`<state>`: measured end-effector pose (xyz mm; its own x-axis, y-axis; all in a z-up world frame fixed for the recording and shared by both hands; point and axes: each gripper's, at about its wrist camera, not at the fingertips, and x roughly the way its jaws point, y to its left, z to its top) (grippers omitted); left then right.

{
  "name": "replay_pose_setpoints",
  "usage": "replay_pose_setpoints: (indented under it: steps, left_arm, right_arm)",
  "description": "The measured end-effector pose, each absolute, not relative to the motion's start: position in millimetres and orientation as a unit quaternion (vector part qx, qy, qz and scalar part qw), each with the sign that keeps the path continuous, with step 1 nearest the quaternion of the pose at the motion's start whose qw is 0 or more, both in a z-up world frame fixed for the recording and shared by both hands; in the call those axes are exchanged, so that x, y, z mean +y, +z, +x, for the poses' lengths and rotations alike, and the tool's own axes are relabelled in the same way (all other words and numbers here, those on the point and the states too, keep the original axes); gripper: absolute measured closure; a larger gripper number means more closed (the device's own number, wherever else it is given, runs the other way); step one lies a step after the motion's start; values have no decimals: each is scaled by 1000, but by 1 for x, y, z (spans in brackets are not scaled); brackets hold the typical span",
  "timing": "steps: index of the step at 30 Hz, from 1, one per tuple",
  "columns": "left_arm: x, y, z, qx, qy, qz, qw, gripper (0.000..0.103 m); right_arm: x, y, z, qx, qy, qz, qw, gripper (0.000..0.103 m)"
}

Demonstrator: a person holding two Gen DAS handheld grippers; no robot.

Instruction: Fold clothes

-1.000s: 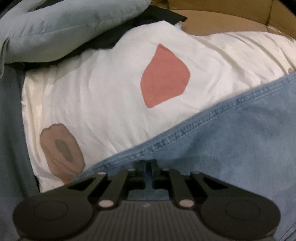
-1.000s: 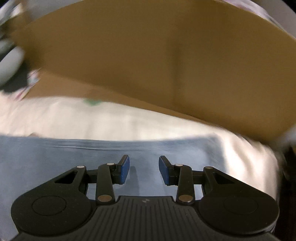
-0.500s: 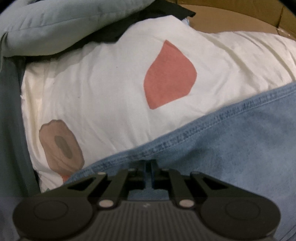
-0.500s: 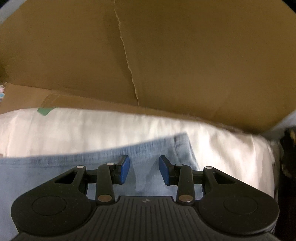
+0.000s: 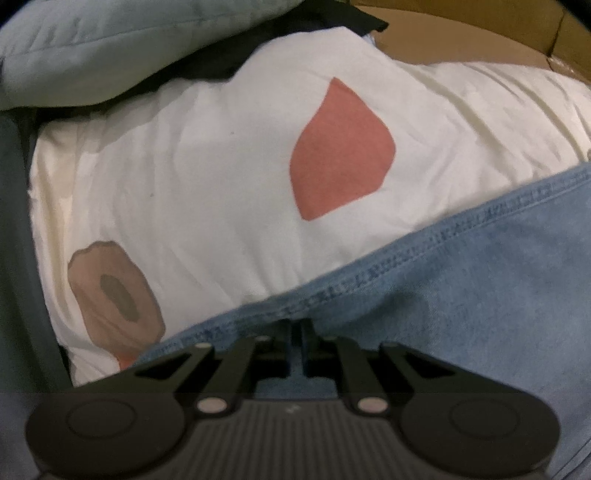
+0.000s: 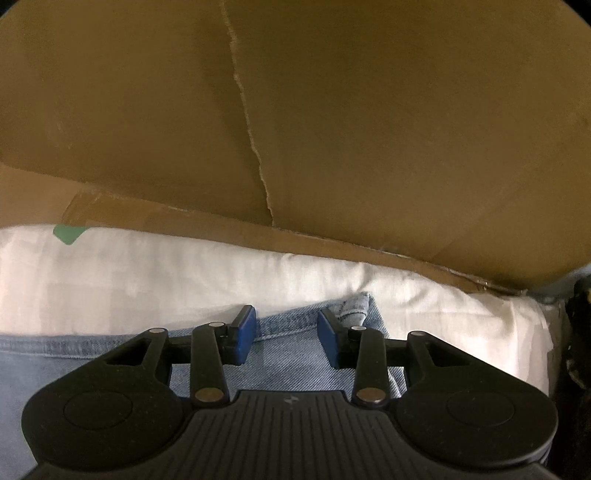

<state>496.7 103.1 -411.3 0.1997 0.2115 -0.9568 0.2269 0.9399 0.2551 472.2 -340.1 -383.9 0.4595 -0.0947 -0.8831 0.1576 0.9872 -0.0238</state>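
Note:
A light blue denim garment lies on a white sheet printed with a red patch and a brown patch. My left gripper is shut on the denim garment just behind its stitched hem. In the right wrist view the same denim garment lies on the white sheet, with a small folded corner sticking up at its far edge. My right gripper is open, its blue pads either side of the hem near that corner, holding nothing.
A pale blue-grey quilted cover and a black cloth lie beyond the sheet at the far left. A brown cardboard wall with a torn seam rises close behind the sheet. A dark object stands at the right edge.
My right gripper has moved forward to the denim's far corner, which now sticks up between the open pads. My left gripper stays shut on the denim and has shifted only slightly.

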Motion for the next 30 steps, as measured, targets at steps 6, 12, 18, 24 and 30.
replay_pose_setpoints:
  steps: [6,12,18,24,30]
  left_arm:
    - [98,-410,484,615,3,181,768,97]
    - [99,-388,463,593,33,168,787,68]
    - [138,-342,428,591,56,148,791,51]
    - [133,-269,386,585,82,119,798,39]
    - [128,-205,336,575,102,98,806,37]
  right_arm:
    - [-336,-383,478,521,-72,11,850,59]
    - [-330,-365,486,546,-62,7,835,59]
    - [-341,-309,459,550,-38,2,835,58]
    - [-354,-235,430,542,-11,18,840,57]
    - [-369,-161,401,539,15,23,842,57]
